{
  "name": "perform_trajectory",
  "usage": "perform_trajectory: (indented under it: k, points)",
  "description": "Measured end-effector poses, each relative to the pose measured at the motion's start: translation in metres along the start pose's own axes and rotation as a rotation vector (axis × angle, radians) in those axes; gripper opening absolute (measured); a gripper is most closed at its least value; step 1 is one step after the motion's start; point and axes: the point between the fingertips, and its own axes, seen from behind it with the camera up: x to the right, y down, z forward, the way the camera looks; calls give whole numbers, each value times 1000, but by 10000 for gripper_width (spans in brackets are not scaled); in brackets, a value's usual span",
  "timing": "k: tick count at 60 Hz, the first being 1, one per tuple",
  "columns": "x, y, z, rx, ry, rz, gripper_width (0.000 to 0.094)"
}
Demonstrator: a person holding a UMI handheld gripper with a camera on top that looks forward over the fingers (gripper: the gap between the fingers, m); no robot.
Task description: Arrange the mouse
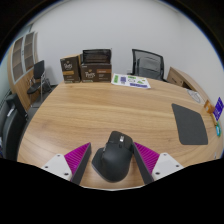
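Gripper view: gripper (113, 163) at bottom centre, fingers spread apart, magenta pads (78, 156) facing inward. Black computer mouse (112, 157) sits between fingers on round wooden table (110, 108); contact with pads unclear. Dark rectangular mouse mat (189, 124) at right of frame. Black office chair (147, 63) beyond table, upper centre.

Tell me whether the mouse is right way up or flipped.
Right way up: the mouse shows its domed top and scroll wheel, resting on the table.
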Motion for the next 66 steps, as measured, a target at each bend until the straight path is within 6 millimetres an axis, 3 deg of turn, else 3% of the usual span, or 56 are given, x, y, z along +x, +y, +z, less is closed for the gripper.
perform_trajectory:
  k: [7,18,21,23,27,35,50,59,66]
  points:
    - [-4,-2,2,4,-14,1,821]
    - [0,-2,4,14,-25,31,676]
    - [1,-2,4,16,-22,37,613]
    - [3,-4,4,19,-25,46,489]
    - [3,-3,3,3,-31,54,440]
    - [4,-4,1,4,-22,49,381]
    - [4,-1,-10,-5,-26,46,377]
    - [18,-34,-34,37,-37,55,375]
    - [53,-82,-55,102,-22,53,376]
